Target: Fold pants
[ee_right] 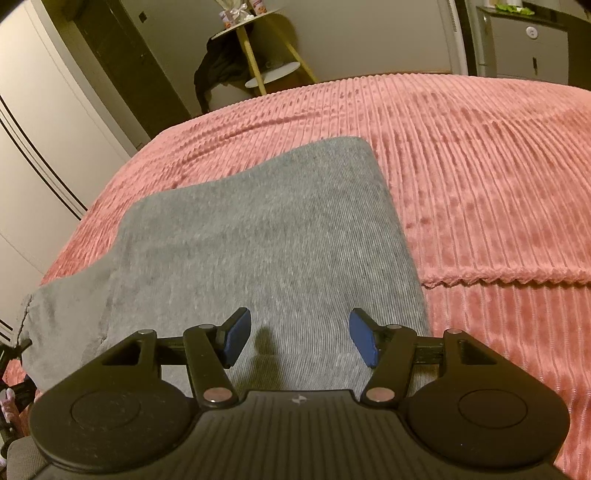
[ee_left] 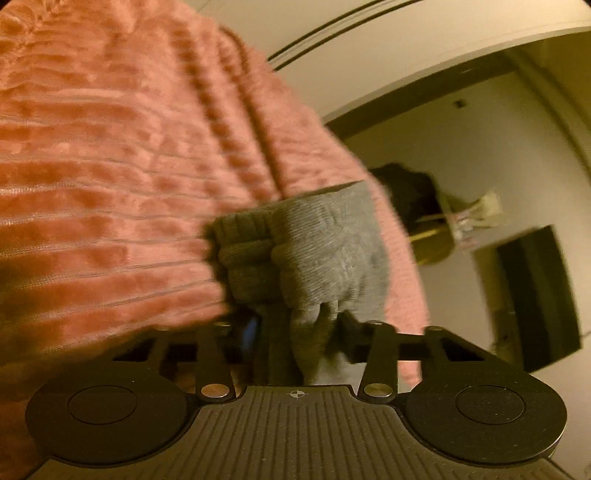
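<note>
Grey pants [ee_right: 258, 236] lie on a pink ribbed bedspread [ee_right: 480, 166]. The right gripper [ee_right: 300, 338] hovers above them, released; the left gripper [ee_left: 295, 325] grasps bunched pants fabric.

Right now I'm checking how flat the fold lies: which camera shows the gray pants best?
The right wrist view: the gray pants lie spread on the pink blanket. The left wrist view shows only a blurred bunch pinched in the left gripper.

We see warm yellowish light on pale walls [ee_right: 354, 33], a yellow-legged side table [ee_right: 258, 48] draped with a dark garment [ee_right: 218, 70], a pale cabinet [ee_right: 524, 44] opposite, and a ribbed pink bedspread [ee_right: 480, 166] in front
</note>
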A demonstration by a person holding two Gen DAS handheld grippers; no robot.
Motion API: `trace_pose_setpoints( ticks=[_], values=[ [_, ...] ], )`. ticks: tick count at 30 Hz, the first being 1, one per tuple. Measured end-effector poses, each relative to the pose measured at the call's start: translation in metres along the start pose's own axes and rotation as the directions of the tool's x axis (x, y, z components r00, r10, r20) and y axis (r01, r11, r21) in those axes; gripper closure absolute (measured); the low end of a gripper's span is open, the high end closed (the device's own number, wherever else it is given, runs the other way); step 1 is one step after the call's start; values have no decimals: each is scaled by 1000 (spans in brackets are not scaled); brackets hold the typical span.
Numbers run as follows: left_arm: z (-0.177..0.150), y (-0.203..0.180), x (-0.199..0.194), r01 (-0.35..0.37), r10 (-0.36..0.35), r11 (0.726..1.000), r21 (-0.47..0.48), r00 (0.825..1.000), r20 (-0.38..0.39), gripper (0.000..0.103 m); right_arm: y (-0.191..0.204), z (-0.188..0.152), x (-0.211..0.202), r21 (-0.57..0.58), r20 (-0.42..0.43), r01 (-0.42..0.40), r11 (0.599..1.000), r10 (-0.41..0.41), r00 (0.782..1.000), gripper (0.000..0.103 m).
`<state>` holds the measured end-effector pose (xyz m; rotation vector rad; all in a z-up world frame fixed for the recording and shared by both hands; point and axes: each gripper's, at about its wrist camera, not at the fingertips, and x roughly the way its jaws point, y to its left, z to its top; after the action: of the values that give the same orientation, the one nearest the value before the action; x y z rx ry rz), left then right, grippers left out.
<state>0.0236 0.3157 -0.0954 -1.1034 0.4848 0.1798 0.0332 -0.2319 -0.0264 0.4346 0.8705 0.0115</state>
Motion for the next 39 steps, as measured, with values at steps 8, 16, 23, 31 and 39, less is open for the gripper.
trace_pose_setpoints(
  ticks=[8, 16, 23, 31, 39],
  values=[
    [-3, 5, 8, 30, -30, 999, -23, 1000, -3, 30, -1, 2, 1, 13, 6, -12, 1000, 12, 1000, 42],
    [-24, -79, -18, -84, 42, 940, 330, 990, 133, 76, -9, 3, -6, 71, 45, -53, 996, 50, 998, 42],
    [-109, -213, -35, 45, -139, 688, 724, 988, 71, 81, -18, 3, -13, 126, 83, -97, 987, 87, 993, 42],
    [-275, -267, 2, 257, -93, 317, 913, 966, -240, 86, -28, 4, -22, 174, 128, -167, 970, 146, 981, 42],
    [-319, -246, 13, 349, 101, 194, 917, 922, -373, 29, -21, 3, -22, 140, 120, -244, 960, 229, 966, 39]
  ],
)
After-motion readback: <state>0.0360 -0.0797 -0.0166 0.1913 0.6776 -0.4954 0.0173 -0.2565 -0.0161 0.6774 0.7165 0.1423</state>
